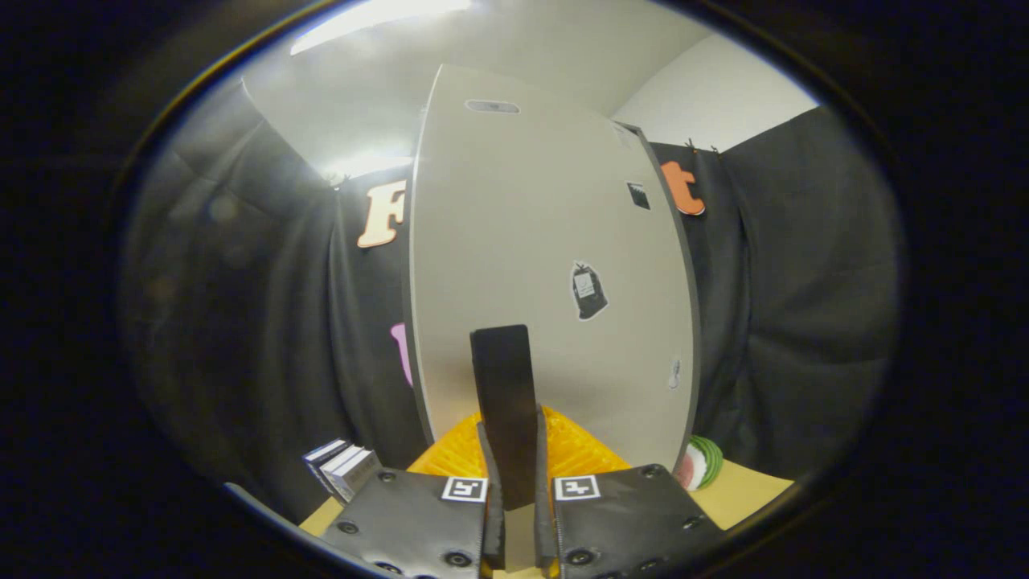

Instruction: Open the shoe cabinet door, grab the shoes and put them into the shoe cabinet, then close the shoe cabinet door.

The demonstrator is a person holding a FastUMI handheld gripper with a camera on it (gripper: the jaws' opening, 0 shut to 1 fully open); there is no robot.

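The shoe cabinet's pale door rises right in front of me, tall and flat, with a few small stickers on it. A dark flat handle strip stands up from between my fingers against the door's lower part. My gripper is shut on this strip, one finger pressing each side of it. I cannot tell from here whether the door is ajar or flush with the cabinet.
A ribbed yellow-orange thing lies just beyond the fingers at the door's foot. A watermelon-slice toy sits to the right on the tan tabletop. A small stack of boxes stands to the left. Black cloth hangs behind.
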